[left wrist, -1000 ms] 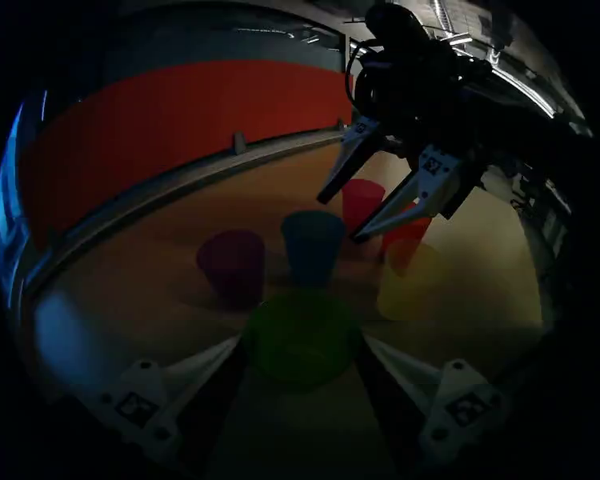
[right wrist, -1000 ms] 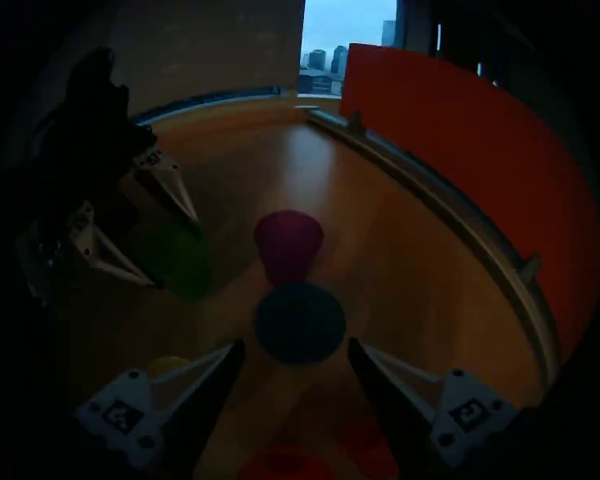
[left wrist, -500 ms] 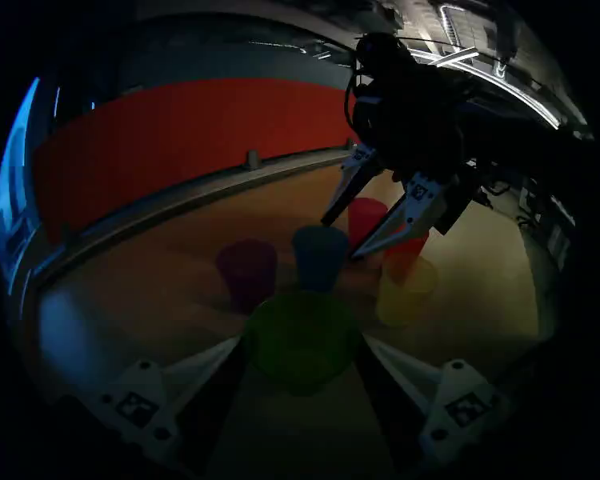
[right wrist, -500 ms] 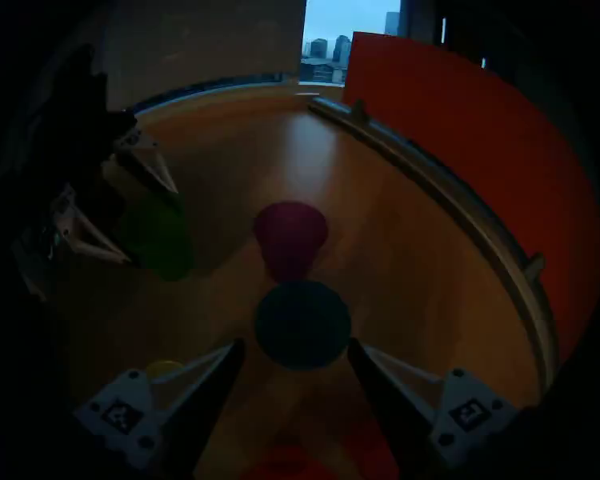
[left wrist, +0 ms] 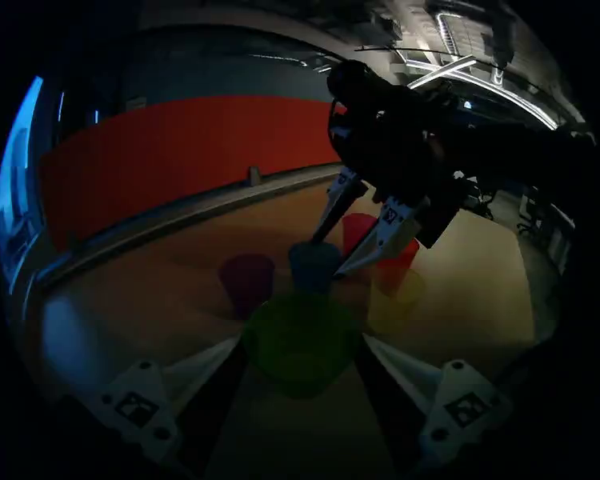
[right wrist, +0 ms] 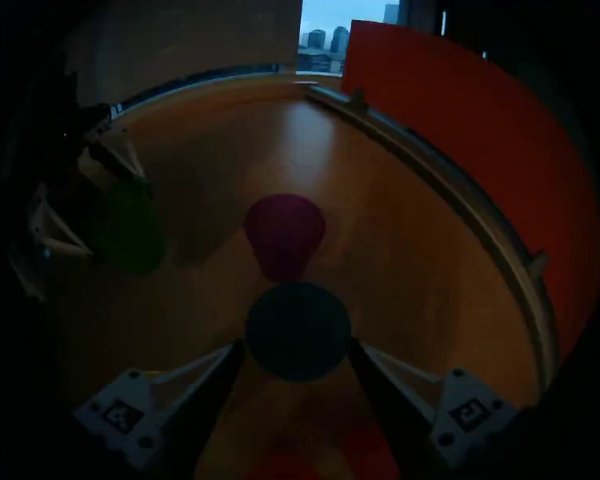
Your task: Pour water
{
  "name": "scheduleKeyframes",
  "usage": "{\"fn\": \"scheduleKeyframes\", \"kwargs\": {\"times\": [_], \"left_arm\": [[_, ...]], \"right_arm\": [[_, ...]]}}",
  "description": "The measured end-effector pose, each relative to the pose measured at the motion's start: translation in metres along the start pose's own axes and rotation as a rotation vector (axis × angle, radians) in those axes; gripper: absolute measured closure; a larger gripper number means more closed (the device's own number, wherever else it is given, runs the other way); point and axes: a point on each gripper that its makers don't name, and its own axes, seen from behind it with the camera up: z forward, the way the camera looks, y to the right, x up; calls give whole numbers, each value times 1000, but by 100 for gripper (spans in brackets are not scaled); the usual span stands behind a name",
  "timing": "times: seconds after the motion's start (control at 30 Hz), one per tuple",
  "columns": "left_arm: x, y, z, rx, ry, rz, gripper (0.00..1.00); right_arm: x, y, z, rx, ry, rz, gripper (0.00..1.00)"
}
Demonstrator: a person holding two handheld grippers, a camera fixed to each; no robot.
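Wooden table [right wrist: 396, 264]: the green cup [left wrist: 302, 352] sits clenched between the left gripper's [left wrist: 302, 338] fingers; farther off, the right gripper's [right wrist: 294, 343] released fingers straddle the blue cup [right wrist: 298, 320].

My left gripper [left wrist: 302, 342] has two pale, tapered wedge fingers with dark inner faces, small screws and square black-and-white markers. My right gripper [right wrist: 294, 346] matches, under a bulky black body.
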Motion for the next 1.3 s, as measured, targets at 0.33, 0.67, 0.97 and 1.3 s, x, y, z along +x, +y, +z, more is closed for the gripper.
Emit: {"fn": "scheduleKeyframes", "kwargs": {"times": [0.33,0.67,0.97,1.3], "left_arm": [[1,0,-8,3,18,-4,12],[2,1,-10,-1,24,-2,12],[2,2,-12,0,26,2,12],[4,2,-12,5,27,1,12]], "right_arm": [[1,-1,8,-4,-29,14,0],[4,0,11,-10,-28,37,6],[3,-1,11,-7,-20,44,8],[10,-1,4,-10,25,62,8]]}}
